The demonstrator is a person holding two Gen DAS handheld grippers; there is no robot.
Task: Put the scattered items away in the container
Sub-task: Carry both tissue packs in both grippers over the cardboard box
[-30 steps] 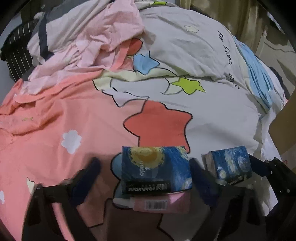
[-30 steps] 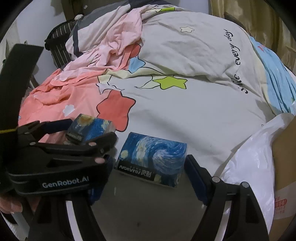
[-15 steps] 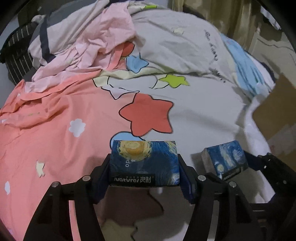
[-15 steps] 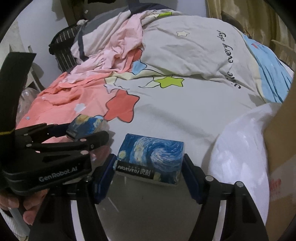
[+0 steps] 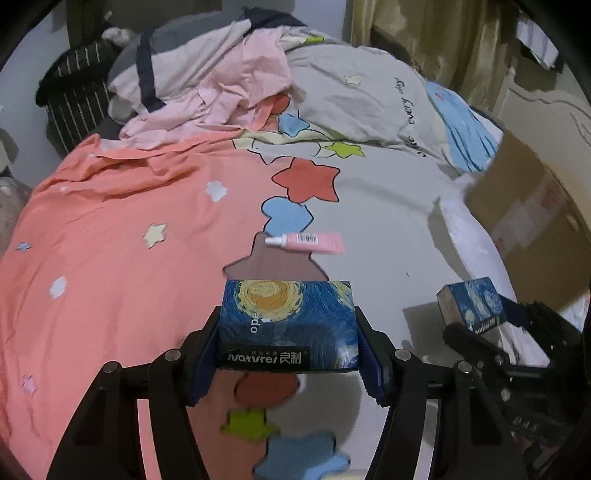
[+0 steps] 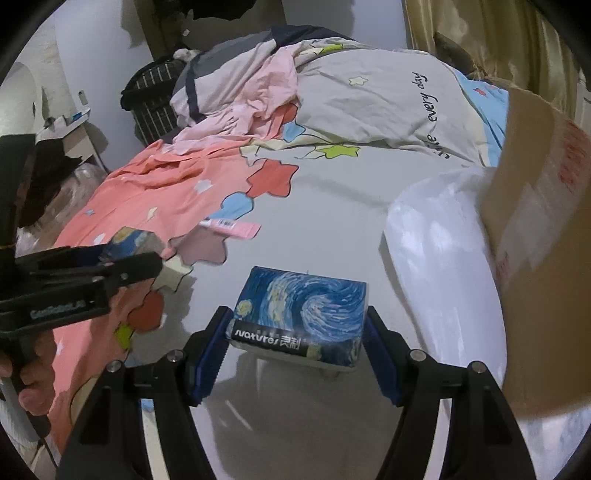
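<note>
My left gripper (image 5: 286,354) is shut on a blue starry-night tissue pack (image 5: 288,325) and holds it above the bed. My right gripper (image 6: 295,347) is shut on a second, matching tissue pack (image 6: 301,314), also lifted; that pack also shows in the left wrist view (image 5: 471,308). A pink tube (image 5: 306,242) lies on the bedspread beyond the left pack and also shows in the right wrist view (image 6: 232,226). A cardboard box (image 6: 543,258) stands at the right, next to a white plastic bag (image 6: 439,258).
The bed has a pink and grey star-print cover (image 5: 122,240). Crumpled pink and grey bedding (image 5: 221,77) is piled at the far end. A dark striped basket (image 5: 74,96) stands at the far left. Curtains (image 5: 424,33) hang behind.
The left gripper closed on its tissue pack and both packs rose off the bed. The pink tube that lay under the left pack is now uncovered. The cardboard box has come closer on the right.
</note>
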